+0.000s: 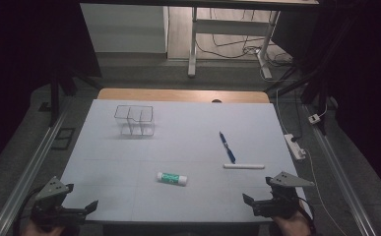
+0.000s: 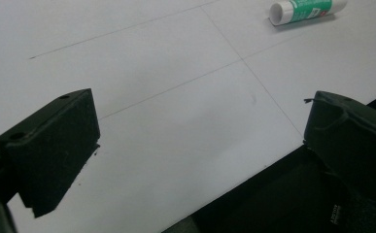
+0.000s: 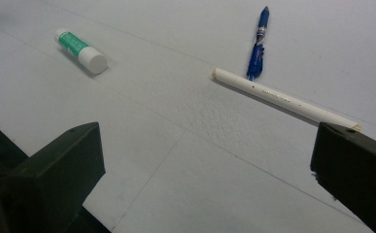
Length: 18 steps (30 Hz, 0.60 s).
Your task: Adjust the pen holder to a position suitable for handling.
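The right gripper (image 1: pixel 263 192) was held at the near right edge of the white table sheet (image 1: pixel 188 142), its jaws spread wide with nothing between them; in the right gripper view the bare sheet lay in the gap. The left gripper (image 1: pixel 79 206) was held likewise at the near left corner, jaws wide apart and empty. Nearest the right gripper lay the white pen (image 3: pixel 282 99), flat on the sheet, with the blue pen (image 3: pixel 257 43) just beyond it, its lower end close to or touching one end of the white one; contact could not be settled. The glue stick (image 1: pixel 172 178), green-labelled, lay on its side between the two grippers, nearer the front edge. The work in hand was judged to be a first reach for one of these items, probably for tidying into the holder. For a good grasp, the jaws should be lowered squarely across the white pen near its middle, away from the end by the blue pen, so that the neighbour is not dragged along. The clear plastic organizer (image 1: pixel 134 120) stood upright at the far left of the sheet, well apart from all three items; its compartments appeared empty.
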Each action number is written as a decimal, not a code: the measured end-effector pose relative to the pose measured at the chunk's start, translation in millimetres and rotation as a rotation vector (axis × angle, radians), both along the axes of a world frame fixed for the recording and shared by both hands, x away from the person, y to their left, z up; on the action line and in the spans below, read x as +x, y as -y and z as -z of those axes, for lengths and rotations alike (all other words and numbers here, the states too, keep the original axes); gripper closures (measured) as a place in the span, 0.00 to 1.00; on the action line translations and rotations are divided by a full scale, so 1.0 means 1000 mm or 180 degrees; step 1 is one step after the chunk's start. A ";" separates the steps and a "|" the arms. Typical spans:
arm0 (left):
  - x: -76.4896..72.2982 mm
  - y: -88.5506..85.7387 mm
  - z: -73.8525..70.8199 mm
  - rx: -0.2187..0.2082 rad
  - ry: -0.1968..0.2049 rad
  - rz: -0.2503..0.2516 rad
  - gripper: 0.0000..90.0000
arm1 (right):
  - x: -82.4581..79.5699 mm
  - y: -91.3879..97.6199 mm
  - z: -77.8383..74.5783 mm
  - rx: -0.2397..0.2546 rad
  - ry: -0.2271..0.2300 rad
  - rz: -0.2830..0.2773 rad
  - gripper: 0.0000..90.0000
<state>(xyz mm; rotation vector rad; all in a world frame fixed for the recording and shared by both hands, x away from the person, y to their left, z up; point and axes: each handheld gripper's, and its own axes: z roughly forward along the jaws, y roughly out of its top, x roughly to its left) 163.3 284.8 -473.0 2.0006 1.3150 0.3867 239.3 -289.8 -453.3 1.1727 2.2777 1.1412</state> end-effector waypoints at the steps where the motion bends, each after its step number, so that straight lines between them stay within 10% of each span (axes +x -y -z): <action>1: 0.000 0.000 0.000 0.0000 -0.0004 -0.0006 0.00 | 0.000 0.000 0.000 0.0017 0.0005 0.0005 0.00; 18: 0.003 0.005 0.000 0.0095 -0.0017 0.0006 0.00 | 0.001 -0.001 0.001 -0.0041 -0.0069 -0.0057 0.00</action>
